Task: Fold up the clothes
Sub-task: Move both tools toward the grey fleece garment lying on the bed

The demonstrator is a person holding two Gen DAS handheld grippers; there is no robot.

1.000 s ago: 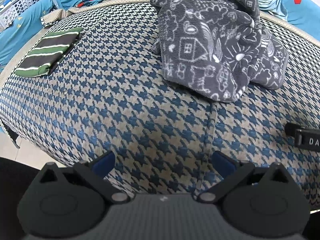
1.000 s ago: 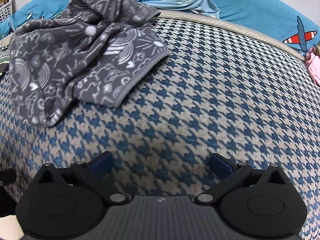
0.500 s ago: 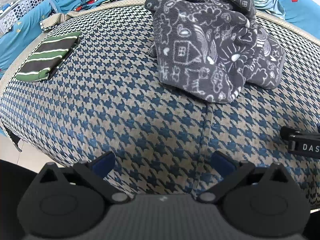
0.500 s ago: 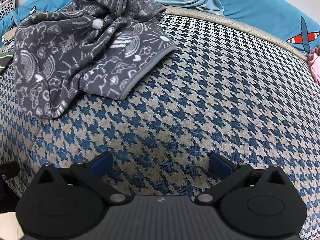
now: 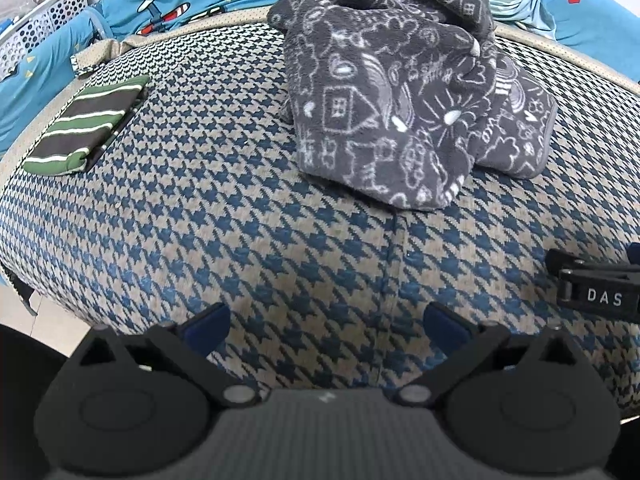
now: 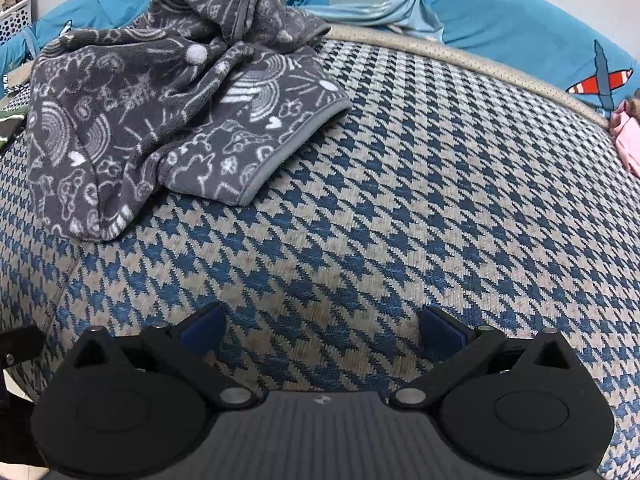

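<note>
The houndstooth cushion fills both views. On its far part lies the crumpled grey fleece, larger in view than a second ago, so a grab seems near. The left gripper and right gripper hover over the cushion's near edge, spread wide, empty.

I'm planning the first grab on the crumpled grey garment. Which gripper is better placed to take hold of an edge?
Probably the right gripper: the grey garment shows it a flat, trimmed hem, good to pinch. The left gripper faces a bulky rounded fold. Both are open and empty.
</note>
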